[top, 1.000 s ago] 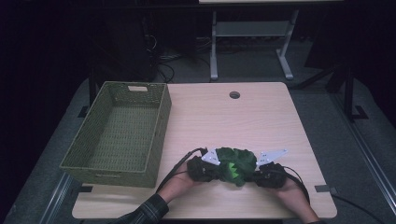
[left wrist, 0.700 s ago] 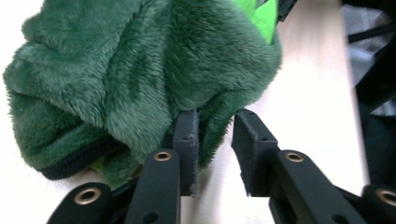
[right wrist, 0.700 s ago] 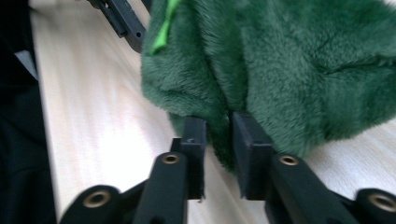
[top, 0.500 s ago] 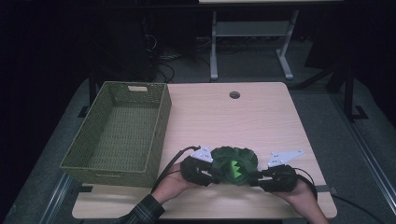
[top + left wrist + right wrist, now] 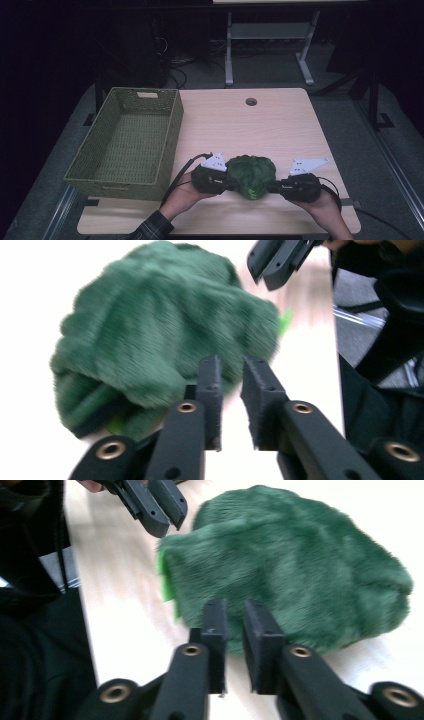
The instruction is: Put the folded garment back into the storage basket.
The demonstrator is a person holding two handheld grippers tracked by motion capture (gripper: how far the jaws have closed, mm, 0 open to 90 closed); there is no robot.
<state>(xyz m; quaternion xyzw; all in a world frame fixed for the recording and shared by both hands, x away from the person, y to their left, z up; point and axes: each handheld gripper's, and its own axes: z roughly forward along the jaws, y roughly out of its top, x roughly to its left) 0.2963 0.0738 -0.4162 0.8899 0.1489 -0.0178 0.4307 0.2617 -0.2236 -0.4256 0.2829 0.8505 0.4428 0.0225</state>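
nearest the camera in the high view, the person's two hands come in from the bottom edge of the counter, each holding a claw. the left claw and the right claw point toward each other, with the green plush cloth bunched between them near the front edge of the counter.

in the left gripper view, the left claw has its jaws a narrow gap apart with nothing pinched between them; they have just been closing. the green plush cloth sits just past the tips and to one side, with a bright green edge peeking out at its far side.

in the right gripper view, the right claw also shows a narrow bare gap, its jaws likewise just closing, and the green plush cloth lies just behind the tips. the other claw's dark jaws show at the top of each gripper view.

farther back on the left stands the woven green basket, well apart from the cloth. beyond it the counter has a round cable hole.
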